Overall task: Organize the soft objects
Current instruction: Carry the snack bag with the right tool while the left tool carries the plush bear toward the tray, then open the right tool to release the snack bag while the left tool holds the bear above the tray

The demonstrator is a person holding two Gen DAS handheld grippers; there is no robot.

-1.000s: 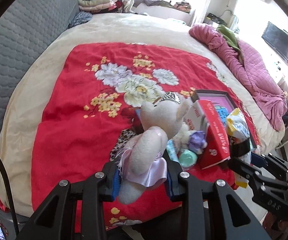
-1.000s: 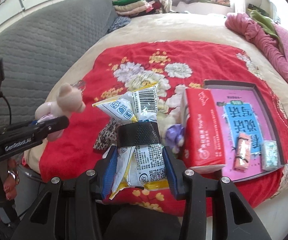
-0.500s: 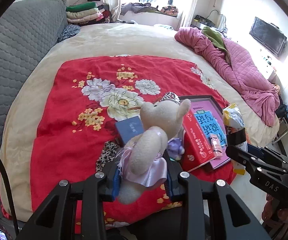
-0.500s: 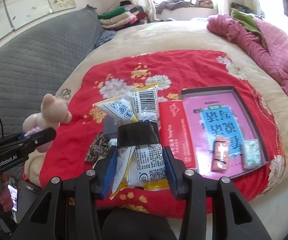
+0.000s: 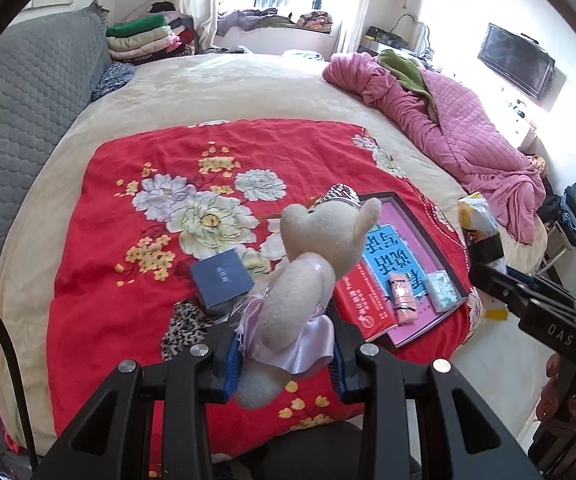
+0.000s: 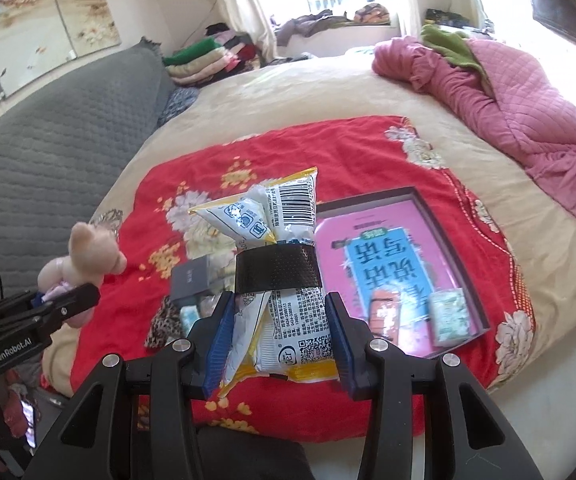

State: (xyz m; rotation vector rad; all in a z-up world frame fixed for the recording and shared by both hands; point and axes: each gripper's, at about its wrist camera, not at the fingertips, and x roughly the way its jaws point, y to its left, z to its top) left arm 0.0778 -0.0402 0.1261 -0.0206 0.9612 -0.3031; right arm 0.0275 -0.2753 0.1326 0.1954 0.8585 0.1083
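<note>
Our left gripper [image 5: 283, 354] clamps a plush bear [image 5: 308, 276] around its dressed middle, holding it above the near edge of the red floral blanket [image 5: 127, 208]. Our right gripper [image 6: 277, 340] squeezes a taped snack packet [image 6: 283, 280] between its pads, also raised over that blanket, left of the pink book tray [image 6: 428, 216].
</note>
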